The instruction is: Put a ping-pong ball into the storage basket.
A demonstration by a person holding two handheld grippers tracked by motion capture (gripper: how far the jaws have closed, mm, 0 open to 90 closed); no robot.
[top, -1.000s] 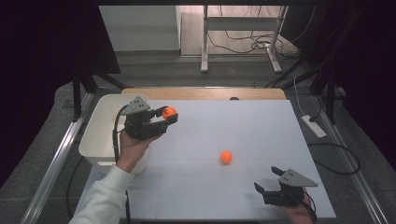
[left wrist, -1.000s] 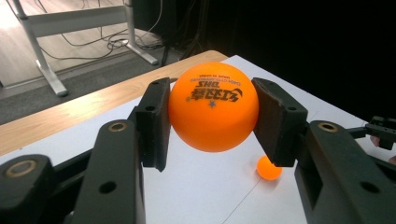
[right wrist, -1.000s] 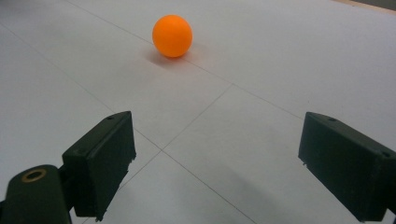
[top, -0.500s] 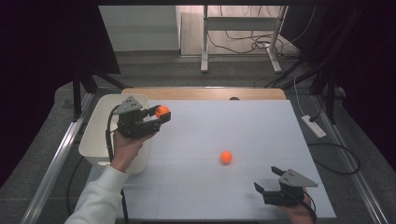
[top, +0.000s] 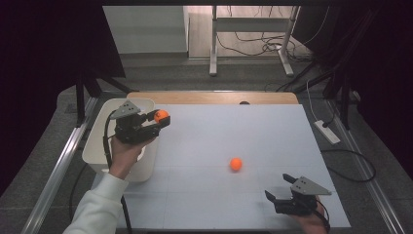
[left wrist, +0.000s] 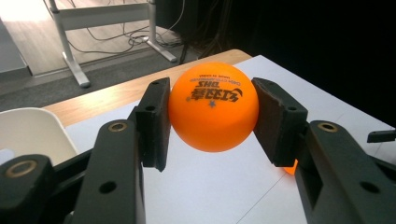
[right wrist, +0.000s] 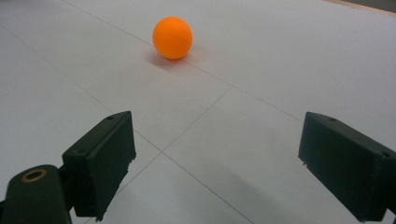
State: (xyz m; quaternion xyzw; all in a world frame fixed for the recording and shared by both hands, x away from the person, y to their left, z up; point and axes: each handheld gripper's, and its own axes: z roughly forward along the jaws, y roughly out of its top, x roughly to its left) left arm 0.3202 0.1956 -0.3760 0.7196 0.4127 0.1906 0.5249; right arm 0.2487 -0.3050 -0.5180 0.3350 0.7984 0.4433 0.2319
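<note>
My left gripper [top: 160, 119] is shut on an orange ping-pong ball [top: 160, 116] and holds it in the air at the white bin's right rim. In the left gripper view the printed ball [left wrist: 213, 106] sits squeezed between both black pads [left wrist: 154, 122]. A second orange ball [top: 236, 164] lies on the white table, right of centre. My right gripper [top: 278, 191] rests low at the table's front right, jaws open and bare. In the right gripper view that ball [right wrist: 173, 38] lies ahead and left of the open gripper [right wrist: 215, 163].
A white bin [top: 100, 146] stands at the table's left edge, partly under my left hand. The white table [top: 253, 126] has a wooden strip [top: 209, 97] along its far edge. A power strip [top: 327, 131] lies on the floor to the right.
My left gripper has carried its ball leftward and slightly back, from over the table to the bin's rim. The right gripper and the loose ball stay put.
</note>
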